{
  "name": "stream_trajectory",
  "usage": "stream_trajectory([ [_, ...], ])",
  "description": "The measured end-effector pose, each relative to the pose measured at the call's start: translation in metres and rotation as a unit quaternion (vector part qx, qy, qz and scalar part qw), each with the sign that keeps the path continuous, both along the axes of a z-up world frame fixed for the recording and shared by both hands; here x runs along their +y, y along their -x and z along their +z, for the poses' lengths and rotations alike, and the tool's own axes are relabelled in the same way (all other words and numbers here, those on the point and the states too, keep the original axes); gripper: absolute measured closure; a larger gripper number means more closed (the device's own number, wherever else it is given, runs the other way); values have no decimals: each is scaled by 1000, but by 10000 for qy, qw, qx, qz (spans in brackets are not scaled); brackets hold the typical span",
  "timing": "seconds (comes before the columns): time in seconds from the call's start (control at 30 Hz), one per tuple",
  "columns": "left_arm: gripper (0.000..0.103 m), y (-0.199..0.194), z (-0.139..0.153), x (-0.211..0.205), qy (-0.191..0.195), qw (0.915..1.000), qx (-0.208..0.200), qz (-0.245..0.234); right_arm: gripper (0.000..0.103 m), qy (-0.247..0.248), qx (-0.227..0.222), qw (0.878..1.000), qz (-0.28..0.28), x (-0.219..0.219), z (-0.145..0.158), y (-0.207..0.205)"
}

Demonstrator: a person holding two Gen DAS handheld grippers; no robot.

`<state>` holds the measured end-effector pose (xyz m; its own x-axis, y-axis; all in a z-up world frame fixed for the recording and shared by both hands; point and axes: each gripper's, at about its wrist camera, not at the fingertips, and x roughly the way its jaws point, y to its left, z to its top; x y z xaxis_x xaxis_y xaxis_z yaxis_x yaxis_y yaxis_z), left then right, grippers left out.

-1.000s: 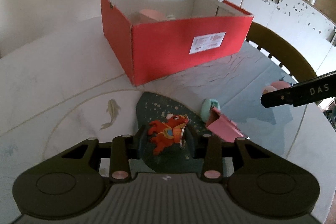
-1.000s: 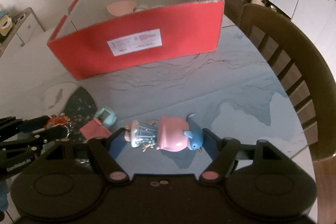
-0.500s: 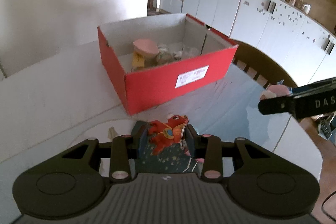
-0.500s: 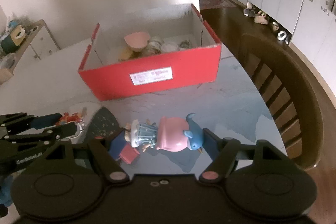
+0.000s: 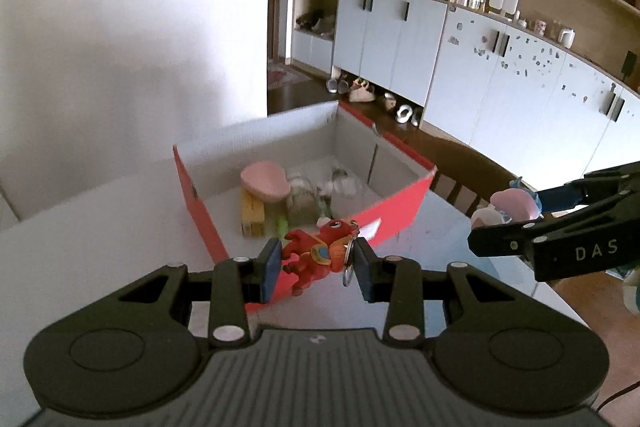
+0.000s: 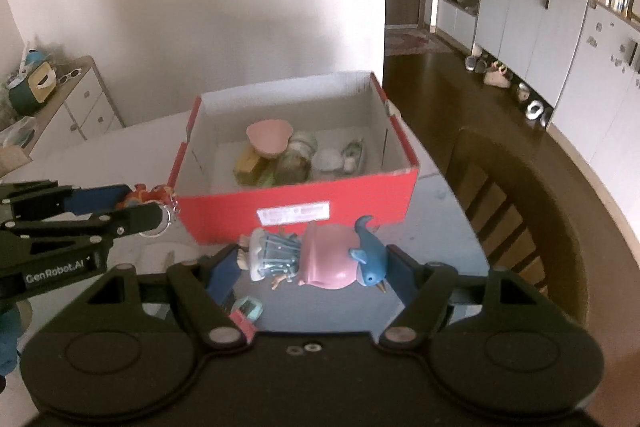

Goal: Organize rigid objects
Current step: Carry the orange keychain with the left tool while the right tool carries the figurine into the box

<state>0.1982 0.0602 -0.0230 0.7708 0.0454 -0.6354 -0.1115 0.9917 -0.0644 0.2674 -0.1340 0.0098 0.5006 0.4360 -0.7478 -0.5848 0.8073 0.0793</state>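
The red cardboard box (image 6: 296,187) is holding a pink heart lid (image 6: 269,135) at 12 o'clock and jars (image 6: 298,159). The left gripper (image 5: 316,263) is squeezing a red toy (image 5: 316,255); the right gripper (image 6: 316,267) is squeezing a pink pig (image 6: 328,261).

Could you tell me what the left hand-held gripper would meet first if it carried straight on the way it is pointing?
Most likely the red box. The left hand-held gripper, shut on the red dragon keychain, points down toward its near wall or just over it; depth is unclear.
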Motion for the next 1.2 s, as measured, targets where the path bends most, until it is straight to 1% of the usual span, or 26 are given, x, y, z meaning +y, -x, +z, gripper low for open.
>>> stream_trajectory([
  [0.1,65,-11,5,2,-12,10000,-66,-13,27,9,-37,10000,-91,5,4,-10],
  [0.17,65,-19,7,3,-80,9999,-63,13,27,15,-51,9999,-159,8,6,-18],
  [0.3,65,-36,7,8,-82,9999,-31,73,27,41,-96,9996,-268,19,7,-33],
  [0.63,65,-73,1,21,-153,9997,119,160,27,84,-188,9991,-365,50,7,-69],
  [0.97,65,-105,-18,35,-234,9989,371,166,27,241,-149,9986,-445,74,-8,-109],
  [1.2,65,-128,-38,42,-213,9974,641,250,27,377,4,9979,-523,88,-28,-136],
])
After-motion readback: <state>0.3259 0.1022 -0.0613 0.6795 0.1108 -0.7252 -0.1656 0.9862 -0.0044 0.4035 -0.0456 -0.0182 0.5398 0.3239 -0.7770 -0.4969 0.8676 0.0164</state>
